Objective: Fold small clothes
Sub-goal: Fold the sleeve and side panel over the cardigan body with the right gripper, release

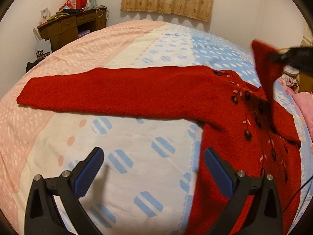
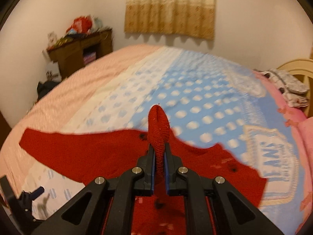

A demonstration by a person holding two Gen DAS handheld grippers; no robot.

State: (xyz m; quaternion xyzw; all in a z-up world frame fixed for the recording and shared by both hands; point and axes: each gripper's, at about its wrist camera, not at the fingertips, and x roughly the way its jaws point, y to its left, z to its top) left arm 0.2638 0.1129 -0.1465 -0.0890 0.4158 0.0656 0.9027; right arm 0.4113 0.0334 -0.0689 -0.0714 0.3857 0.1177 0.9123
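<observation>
**Right sleeve lifted for the fold**

My right tongs [image 2: 160, 154] pinch the cuff of the red sweater [image 1: 244, 137], raised so I can carry that sleeve across the body. The sweater lies on the bed [image 1: 137, 156]; my left tongs [image 1: 153, 168] hang wide and empty beside its hem.

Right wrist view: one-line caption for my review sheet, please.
Right gripper shut on a sleeve end of the red sweater, lifting it above the bedspread.
</observation>
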